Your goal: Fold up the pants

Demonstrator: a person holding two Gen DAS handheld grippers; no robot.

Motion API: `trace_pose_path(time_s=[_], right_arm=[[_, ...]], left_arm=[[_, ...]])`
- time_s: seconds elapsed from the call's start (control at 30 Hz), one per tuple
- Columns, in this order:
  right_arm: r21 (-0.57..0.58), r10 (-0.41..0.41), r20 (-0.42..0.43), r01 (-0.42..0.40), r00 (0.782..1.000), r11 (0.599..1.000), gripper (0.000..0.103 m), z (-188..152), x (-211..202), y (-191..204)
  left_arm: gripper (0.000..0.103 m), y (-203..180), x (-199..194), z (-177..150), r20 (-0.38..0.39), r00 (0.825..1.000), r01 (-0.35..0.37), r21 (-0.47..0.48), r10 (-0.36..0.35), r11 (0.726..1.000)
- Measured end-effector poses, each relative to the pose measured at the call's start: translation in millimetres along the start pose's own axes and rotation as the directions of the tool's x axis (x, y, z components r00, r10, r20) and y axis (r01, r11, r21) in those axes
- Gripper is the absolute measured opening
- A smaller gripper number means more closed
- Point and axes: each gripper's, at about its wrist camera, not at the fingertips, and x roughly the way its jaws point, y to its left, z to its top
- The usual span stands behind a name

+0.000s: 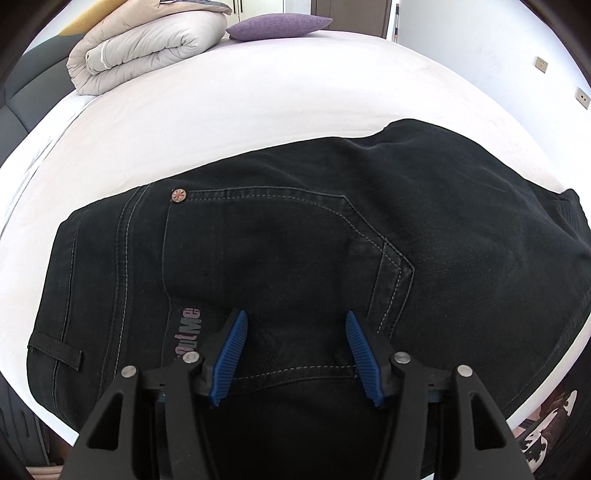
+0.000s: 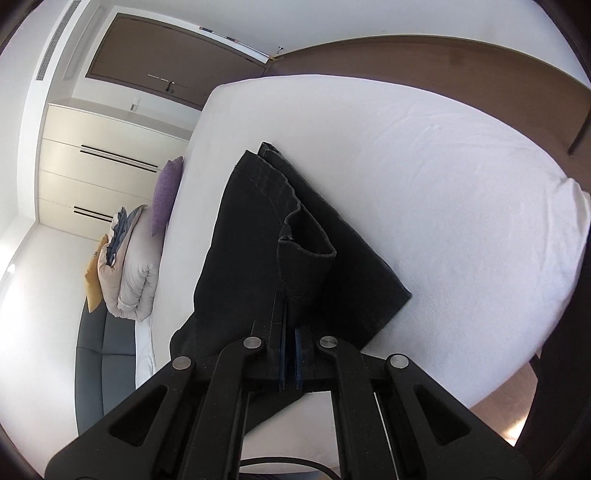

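The black pants [image 1: 295,236] lie on the white bed [image 1: 258,110], filling the lower half of the left wrist view. The left tongs [image 1: 295,325] hang over the seat of the pants, spread, their blue pads [image 1: 232,354] apart above the back pocket [image 1: 277,258] with only flat fabric beneath; whether the tips touch the cloth cannot be told. From these tongs the waistband end is at about 9 o'clock and the rest of the garment runs off toward 3 o'clock, so the long axis lies across this view.

The right tongs [image 2: 290,325] are pressed together, pinching a fold of the pants [image 2: 258,240] that rises from the bed [image 2: 443,184] toward the camera. From the pinch the dark cloth stretches away toward 11 o'clock, where a stitched edge ends on the sheet; a loose hem opening sits just above the pinch at 12 o'clock, and a flat corner of fabric lies at about 2 o'clock.

Only the left wrist view shows the pocket stitching, a copper rivet [image 1: 178,195] and pale lettering by the left pad. Only the right wrist view shows the lifted fold, the cream drawers [image 2: 103,166] and the brown floor. Both show the purple pillow [image 1: 277,24] and the rolled duvet [image 1: 147,51] at the far side of the bed.
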Motion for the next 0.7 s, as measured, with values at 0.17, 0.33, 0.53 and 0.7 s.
trace_pose_path(time_s=[0.17, 0.33, 0.53, 0.7], right_arm=[[0.039, 0.014, -0.015, -0.014, 1.000, 0.999, 0.002, -21.0, -13.2, -37.1], [0.052, 0.032, -0.021, -0.031, 0.999, 0.998, 0.002, -23.3, -16.5, -40.8], [0.070, 0.087, -0.043, -0.084, 0.995, 0.994, 0.003, -10.4, -13.6, -57.5], [-0.027, -0.031, 0.031, 0.032, 0.999, 0.999, 0.010, 16.6, -36.5, -39.2]], left_arm=[[0.060, -4.2, 1.1, 3.0, 0.000, 1.000, -0.014, -0.006, 0.014, 1.000], [0.060, -7.2, 2.2, 4.6, 0.002, 1.000, -0.021, -0.010, 0.021, 1.000], [0.061, -7.5, 0.7, 3.3, 0.017, 1.000, -0.015, -0.020, 0.016, 1.000], [0.061, -1.7, 1.5, -0.9, 0.027, 1.000, -0.011, -0.020, 0.012, 1.000]])
